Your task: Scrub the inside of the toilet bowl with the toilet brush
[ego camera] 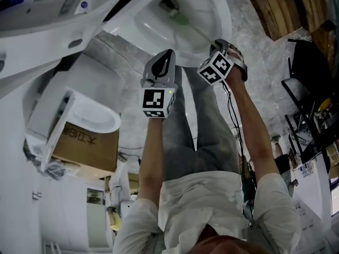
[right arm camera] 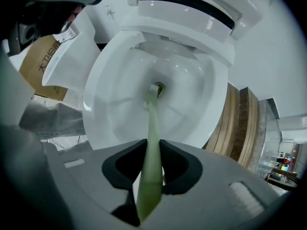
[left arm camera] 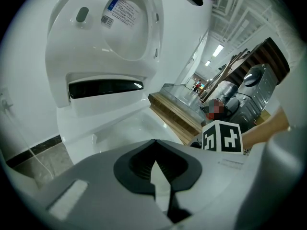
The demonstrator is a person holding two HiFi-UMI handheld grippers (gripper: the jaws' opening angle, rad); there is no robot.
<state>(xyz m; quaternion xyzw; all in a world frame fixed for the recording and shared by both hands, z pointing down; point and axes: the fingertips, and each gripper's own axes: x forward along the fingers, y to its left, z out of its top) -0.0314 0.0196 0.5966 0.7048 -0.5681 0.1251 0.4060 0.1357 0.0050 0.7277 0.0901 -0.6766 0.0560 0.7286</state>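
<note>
I judge scrubbing is in hand: my right gripper (right arm camera: 152, 146) clamps the toilet brush (right arm camera: 153, 114), its head at the toilet bowl (right arm camera: 112, 111) drain, centre frame. My left gripper (left arm camera: 155, 143) is clenched, empty. Next I should sweep the walls.

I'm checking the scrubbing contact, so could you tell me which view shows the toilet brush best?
The right gripper view: the toilet brush runs from the closed jaws of the right gripper down to the bottom of the bowl. The head view shows only a green stretch in the bowl; the left gripper view shows none.
</note>
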